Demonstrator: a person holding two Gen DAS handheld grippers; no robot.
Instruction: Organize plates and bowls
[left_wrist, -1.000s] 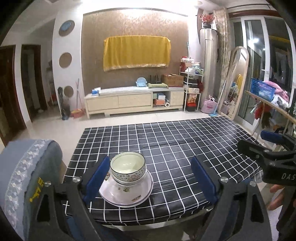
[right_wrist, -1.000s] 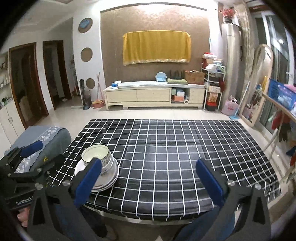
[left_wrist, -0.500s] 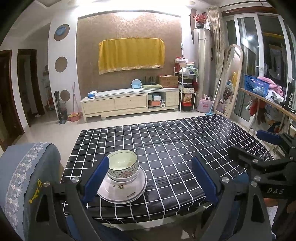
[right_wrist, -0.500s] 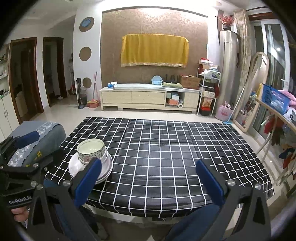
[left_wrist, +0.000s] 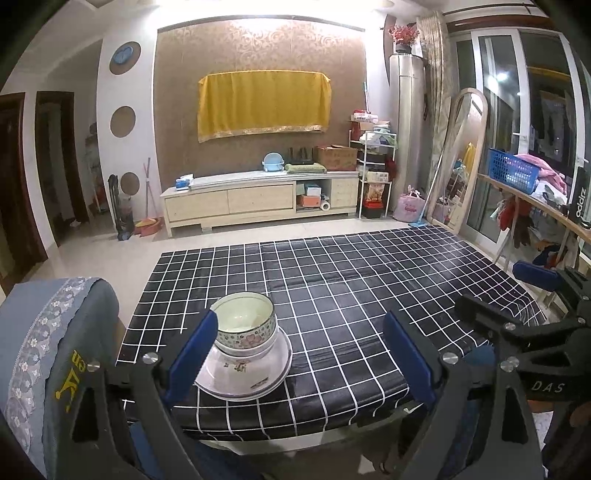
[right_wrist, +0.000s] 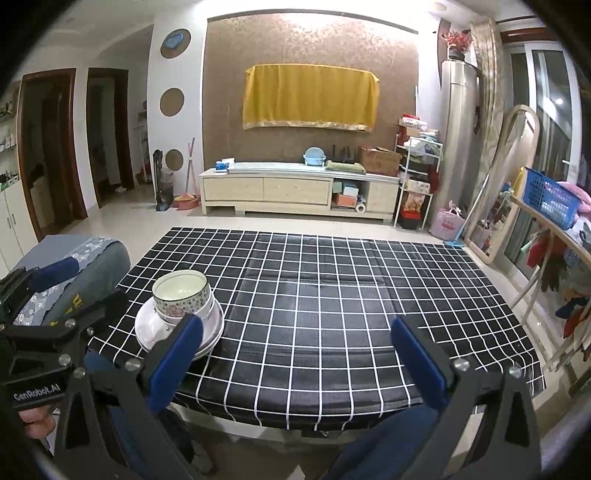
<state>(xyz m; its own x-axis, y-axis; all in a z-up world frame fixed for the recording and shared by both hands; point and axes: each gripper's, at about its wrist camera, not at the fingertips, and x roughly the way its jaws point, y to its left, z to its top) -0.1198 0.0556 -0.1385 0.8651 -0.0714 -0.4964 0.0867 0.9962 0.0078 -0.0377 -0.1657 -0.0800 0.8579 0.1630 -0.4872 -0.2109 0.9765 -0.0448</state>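
Note:
A floral bowl (left_wrist: 245, 325) is nested on top of a white bowl and stacked white plates (left_wrist: 258, 380) near the front left corner of the black grid-cloth table (left_wrist: 351, 288). My left gripper (left_wrist: 299, 358) is open and held back at the table's near edge, its left pad just in front of the stack. In the right wrist view the same bowl (right_wrist: 181, 291) and plates (right_wrist: 147, 328) lie ahead to the left. My right gripper (right_wrist: 297, 358) is open with nothing between its pads. Each gripper shows in the other's view: the right gripper (left_wrist: 506, 295) and the left gripper (right_wrist: 79, 290).
A chair with a grey-blue embroidered cover (left_wrist: 48, 350) stands at the table's left corner. A railing with a blue basket (right_wrist: 550, 195) and hanging clothes runs along the right. A TV cabinet (left_wrist: 258, 203) stands across the floor beyond the table.
The right gripper has shifted slightly, so the stack sits a little further left in its view. The left gripper has hardly moved. Both stayed open.

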